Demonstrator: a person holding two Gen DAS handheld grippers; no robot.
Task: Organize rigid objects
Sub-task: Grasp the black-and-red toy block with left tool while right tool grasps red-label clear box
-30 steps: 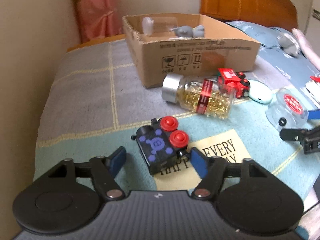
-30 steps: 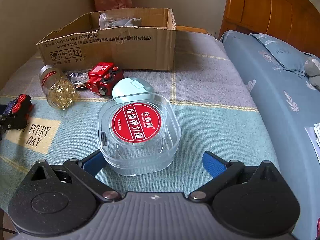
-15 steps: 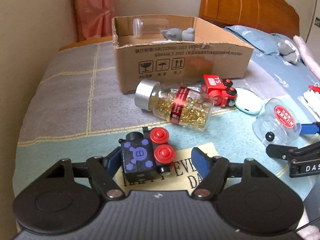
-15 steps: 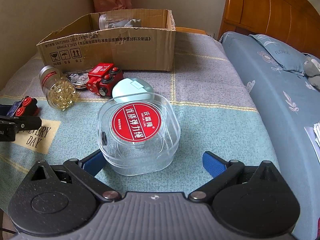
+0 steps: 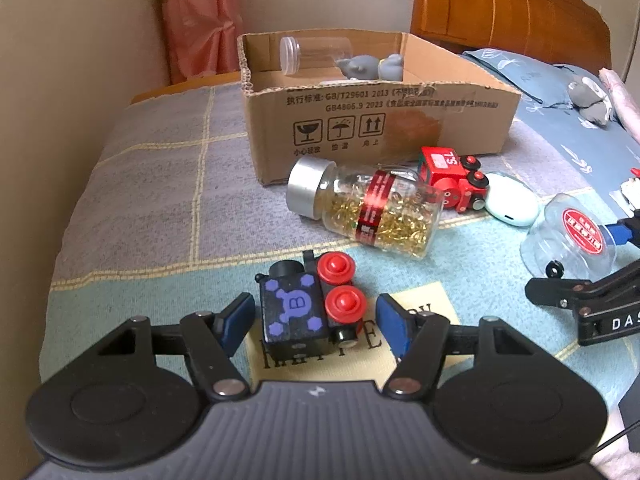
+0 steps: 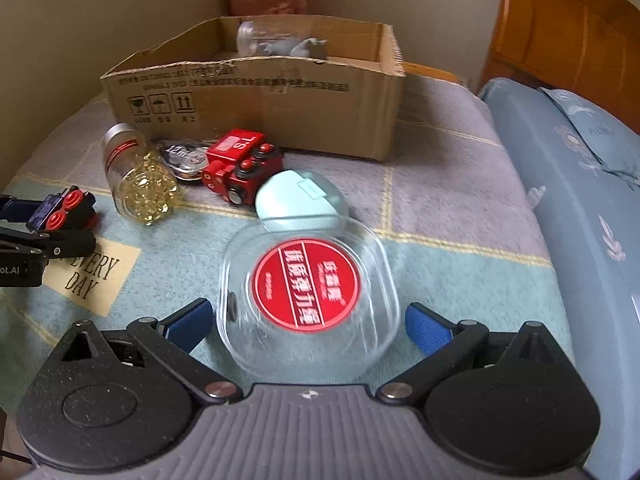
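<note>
A black toy train (image 5: 296, 312) with purple marks and red wheels lies on the bedspread. It sits between the pads of my left gripper (image 5: 316, 320), whose jaws are closing. The left pad is almost at its side and a gap remains at the right pad. A clear plastic box (image 6: 308, 292) with a red round label lies between the pads of my right gripper (image 6: 308, 326), which is open with both pads close to the box's sides. An open cardboard box (image 5: 360, 120) stands behind, holding a clear jar and grey figures.
A jar of gold pins (image 5: 368, 208) lies on its side before the cardboard box, with a red toy train (image 5: 452, 180) and a pale oval case (image 5: 512, 204) beside it. A wall runs along the left. A blue pillow (image 6: 580, 128) and wooden headboard are at the right.
The left jaws have narrowed around the black train, which now sits centred between them. The right view has rolled, so the clear box now lies midway between the right pads.
</note>
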